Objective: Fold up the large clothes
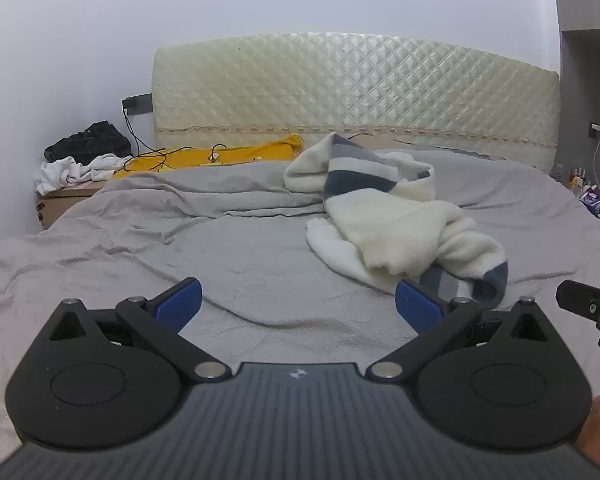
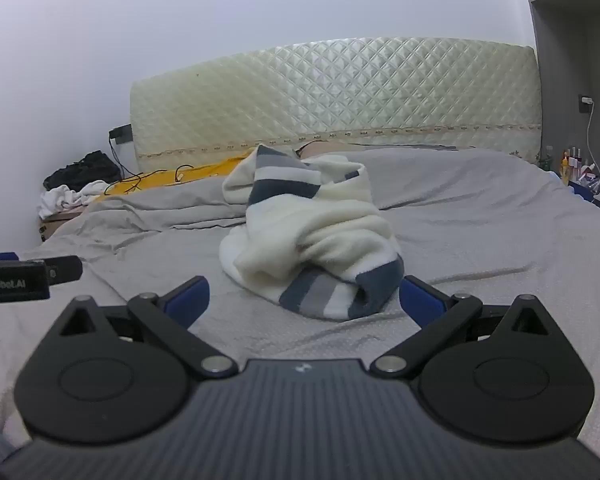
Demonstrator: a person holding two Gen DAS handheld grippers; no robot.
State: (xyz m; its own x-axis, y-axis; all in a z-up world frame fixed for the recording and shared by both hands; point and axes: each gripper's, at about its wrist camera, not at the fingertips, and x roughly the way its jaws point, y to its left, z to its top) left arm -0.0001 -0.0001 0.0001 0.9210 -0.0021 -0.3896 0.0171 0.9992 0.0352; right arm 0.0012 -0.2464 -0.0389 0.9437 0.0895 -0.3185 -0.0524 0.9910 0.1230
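Note:
A cream fleece garment with navy and grey stripes (image 1: 384, 216) (image 2: 312, 236) lies crumpled in a heap on a grey bedspread (image 1: 180, 240) (image 2: 480, 220). My left gripper (image 1: 298, 306) is open, its blue fingertips (image 1: 178, 304) spread wide over bare bedspread, with the heap ahead and to the right. My right gripper (image 2: 304, 300) is also open, just short of the garment's striped near end, nothing between its fingers. The right gripper's side shows at the right edge of the left wrist view, and the left gripper's side at the left edge of the right wrist view.
A quilted cream headboard (image 1: 356, 88) (image 2: 332, 96) backs the bed. A yellow cloth with black cables (image 1: 220, 154) lies by it. A left nightstand holds dark and white clothes (image 1: 84, 156). Small bottles and a charger crowd the right side (image 2: 580, 168).

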